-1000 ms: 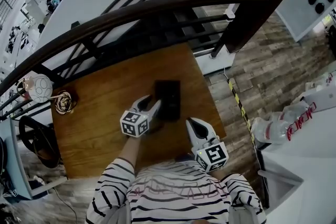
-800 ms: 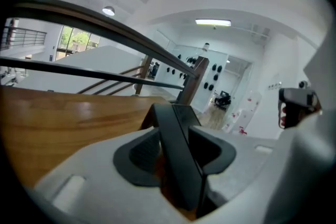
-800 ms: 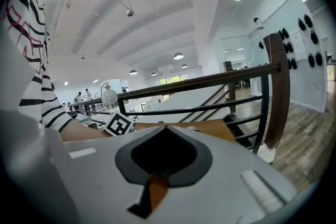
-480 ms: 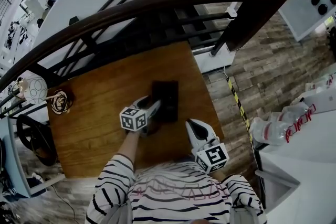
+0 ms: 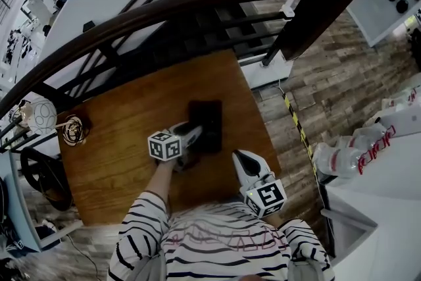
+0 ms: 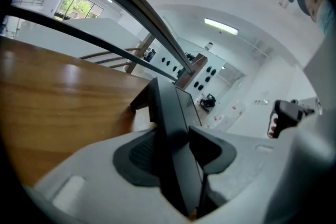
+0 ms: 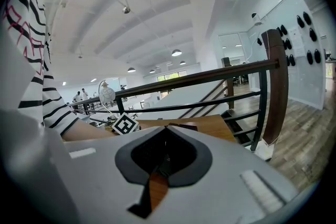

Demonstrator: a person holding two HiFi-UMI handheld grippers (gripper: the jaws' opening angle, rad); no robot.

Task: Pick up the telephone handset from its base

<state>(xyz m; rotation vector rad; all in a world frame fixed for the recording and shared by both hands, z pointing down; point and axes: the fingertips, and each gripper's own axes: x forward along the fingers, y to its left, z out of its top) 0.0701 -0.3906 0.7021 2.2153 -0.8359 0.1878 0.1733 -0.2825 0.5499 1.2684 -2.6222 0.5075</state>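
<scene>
A black telephone (image 5: pixel 209 116) lies on the wooden table (image 5: pixel 118 154). Along its left side runs the handset (image 6: pixel 169 107), which is hard to tell from the base in the head view. My left gripper (image 5: pixel 191 135) reaches in from the near left. In the left gripper view its jaws (image 6: pixel 176 136) are closing, with a dark pad against each side of the handset. My right gripper (image 5: pixel 241 156) hovers over the table's near right part, clear of the phone. Its fingertips meet (image 7: pixel 167 127), shut, with nothing between them.
A dark curved stair railing (image 5: pixel 197 3) borders the table's far side. A globe lamp (image 5: pixel 41 114) and a small round ornament (image 5: pixel 71 129) stand at the far left corner. To the right of the table are plank floor, striped tape (image 5: pixel 299 131) and a white counter with plastic bags (image 5: pixel 355 151).
My left gripper has sunk toward the phone and rolled a little, so its marker cube now sits closer to the table. The right gripper has stayed in about the same place.
</scene>
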